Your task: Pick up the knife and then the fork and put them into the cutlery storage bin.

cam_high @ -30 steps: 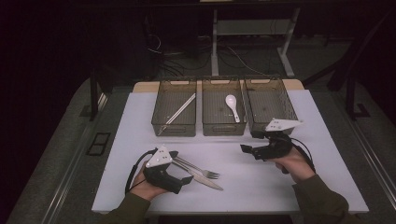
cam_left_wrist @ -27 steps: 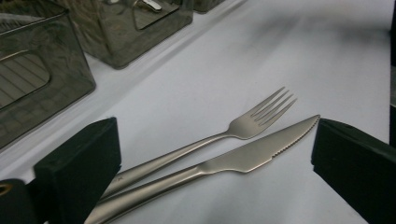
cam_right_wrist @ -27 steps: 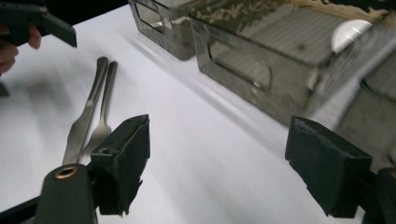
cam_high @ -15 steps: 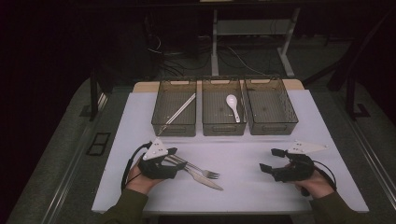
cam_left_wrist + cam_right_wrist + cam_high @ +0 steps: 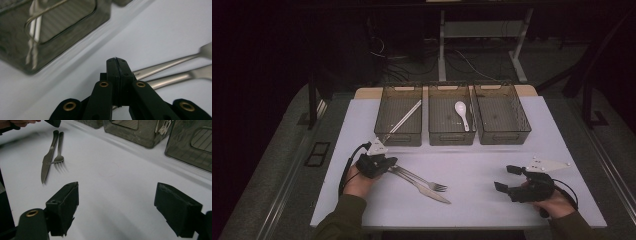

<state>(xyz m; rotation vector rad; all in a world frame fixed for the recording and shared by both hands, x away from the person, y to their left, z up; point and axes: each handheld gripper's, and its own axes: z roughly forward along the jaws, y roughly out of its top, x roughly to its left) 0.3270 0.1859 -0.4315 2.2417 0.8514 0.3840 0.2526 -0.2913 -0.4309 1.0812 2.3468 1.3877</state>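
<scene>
looking down from the high view, i have my left gripper (image 5: 388,162) at the handle ends of the fork (image 5: 424,181) and the knife (image 5: 424,189), which lie side by side on the white table (image 5: 472,200), on the near side of the left tray (image 5: 401,114) and a little toward the person. the middle tray (image 5: 451,114) beside it holds a white spoon (image 5: 461,114), the left tray holds chopsticks (image 5: 404,119), and the right tray (image 5: 502,112) looks bare. my right gripper (image 5: 507,178) hovers well to the right of the left tray, apart from the cutlery. in the left gripper view my jaws have just been closing and now meet pad to pad, the two steel handles passing just behind and under them to the right; i cannot tell whether either handle is caught, and nothing shows between the pads. in the right gripper view my jaws stand wide with only bare table between them, the fork (image 5: 59,157) and knife (image 5: 48,157) lying far off toward the left tray's side. i judge this the pick-up step for one utensil; next i should confirm the grip, reopening and lowering over a single handle if it missed, then lift toward a tray.
</scene>
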